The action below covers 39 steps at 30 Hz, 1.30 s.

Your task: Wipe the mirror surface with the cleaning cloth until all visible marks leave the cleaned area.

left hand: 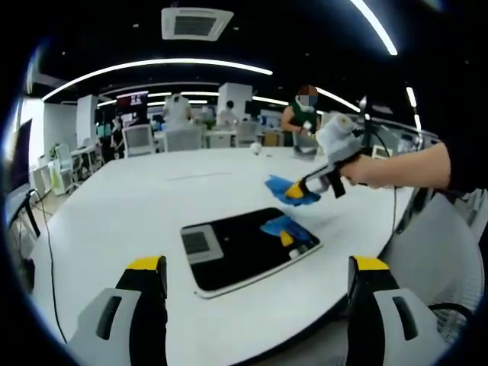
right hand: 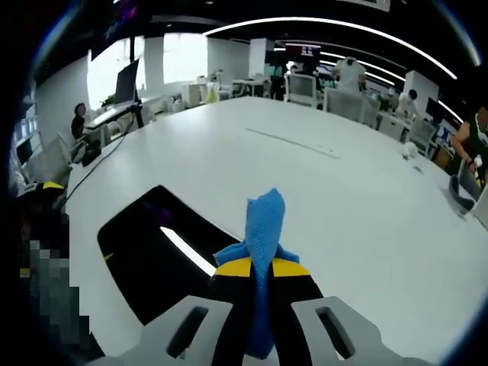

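The mirror is a dark rectangle with a pale rim, lying flat on the white table near its front edge. Above its far right corner a person's hand holds my right gripper, which is shut on the blue cleaning cloth. The cloth hangs a little above the table, and its reflection shows in the glass. In the right gripper view the cloth sticks up out of my right gripper, with the mirror below and to the left. My left gripper stands open in front of the mirror with nothing in it.
The table's edge curves round at the right, close to a pale chair. A small white object lies far across the table. Chairs, desks and people stand beyond the far side. A monitor stands at the far left.
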Motion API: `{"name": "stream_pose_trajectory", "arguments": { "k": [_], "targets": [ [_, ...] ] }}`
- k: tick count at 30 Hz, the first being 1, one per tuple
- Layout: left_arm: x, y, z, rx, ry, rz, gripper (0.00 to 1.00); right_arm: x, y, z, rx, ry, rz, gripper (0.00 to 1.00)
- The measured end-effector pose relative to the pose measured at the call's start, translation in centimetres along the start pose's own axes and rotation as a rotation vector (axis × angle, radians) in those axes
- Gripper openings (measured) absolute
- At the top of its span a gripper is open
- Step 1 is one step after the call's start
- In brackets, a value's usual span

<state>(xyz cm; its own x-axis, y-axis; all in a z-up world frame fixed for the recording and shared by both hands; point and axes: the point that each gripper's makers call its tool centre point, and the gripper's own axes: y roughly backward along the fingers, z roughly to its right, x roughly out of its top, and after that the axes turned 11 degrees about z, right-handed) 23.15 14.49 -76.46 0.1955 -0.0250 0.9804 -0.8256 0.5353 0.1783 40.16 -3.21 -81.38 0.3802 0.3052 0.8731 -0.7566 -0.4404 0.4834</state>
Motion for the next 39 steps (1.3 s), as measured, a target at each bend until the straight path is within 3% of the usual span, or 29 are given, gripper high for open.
{"name": "stream_pose_trajectory", "arguments": {
  "k": [5,13,20,39],
  "targets": [
    [0.0,0.0,0.1,-0.004,0.009,0.001,0.99,-0.1,-1.3,-0.9,0.018,0.036,-0.013,0.02],
    [-0.4,0.1,0.6,-0.029,0.0,-0.024,0.99,-0.6,-2.7,-1.2,0.024,0.008,-0.022,0.02],
    [-0.4,0.0,0.7,-0.035,0.002,-0.026,0.99,-2.3,-3.6,-0.7,0.019,0.009,-0.066,0.02],
    [-0.3,0.1,1.2,-0.063,-0.007,-0.037,0.99,-2.2,-3.4,-1.1,0.002,-0.002,-0.057,0.02]
  ]
}}
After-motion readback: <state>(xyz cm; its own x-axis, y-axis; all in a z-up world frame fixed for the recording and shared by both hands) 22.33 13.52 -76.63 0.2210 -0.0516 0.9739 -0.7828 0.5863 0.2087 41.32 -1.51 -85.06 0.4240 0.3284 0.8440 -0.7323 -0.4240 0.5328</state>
